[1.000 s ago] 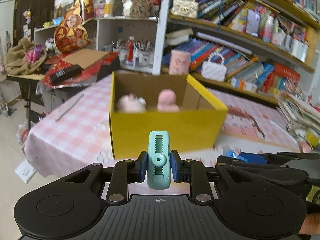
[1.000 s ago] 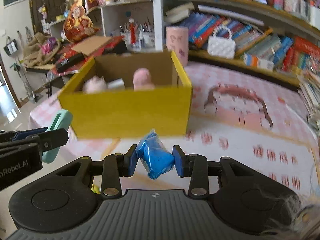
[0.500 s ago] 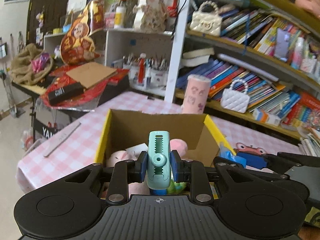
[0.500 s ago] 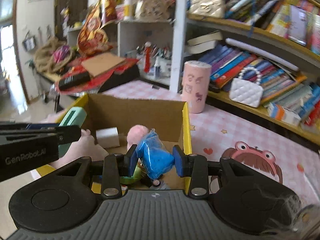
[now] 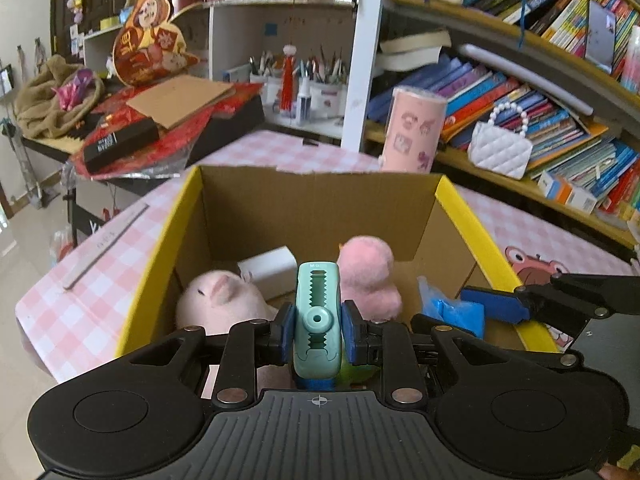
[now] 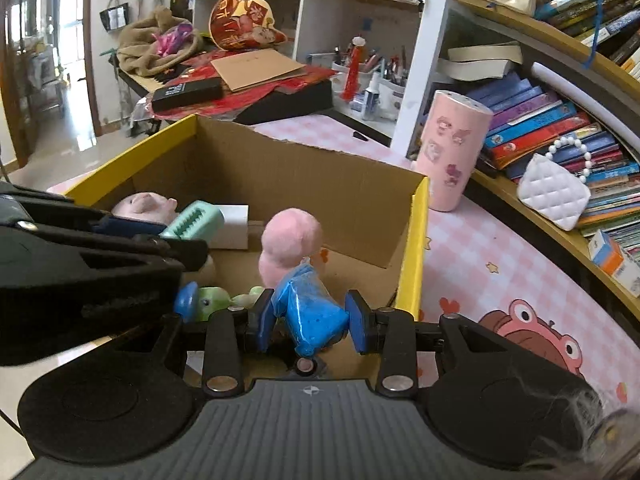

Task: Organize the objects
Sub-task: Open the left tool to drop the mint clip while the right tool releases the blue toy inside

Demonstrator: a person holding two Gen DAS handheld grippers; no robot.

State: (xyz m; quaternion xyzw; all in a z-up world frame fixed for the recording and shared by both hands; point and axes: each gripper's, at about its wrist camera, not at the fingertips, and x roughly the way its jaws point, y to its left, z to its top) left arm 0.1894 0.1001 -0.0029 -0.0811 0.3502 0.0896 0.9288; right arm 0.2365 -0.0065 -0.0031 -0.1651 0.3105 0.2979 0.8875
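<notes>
Yellow-rimmed cardboard box fills the centre of both wrist views, open at the top, standing on a desk covered in pink-and-white check cloth. Left gripper at lower centre of its view: fingers narrow, clamped on a mint-green clip held upright, toothed slot facing the camera. It hangs over the near part of the box. Right gripper at lower centre of its own view: fingers pressed on a crumpled blue packet, also over the box interior, near the right-hand wall. In the left view the right gripper shows at middle right with the blue packet at its tip; in the right view the left gripper crosses the left side, the clip's toothed end poking out toward centre. Inside the box: a pale pink plush pig at the left, a pink plush duck near the middle, a white block against the far wall between them, and a green toy low on the floor, partly hidden. Beyond the box, upper right of the frame, a pink cylinder with printed figures stands on the desk beside a bookshelf; a small white quilted bag sits on a shelf there.
</notes>
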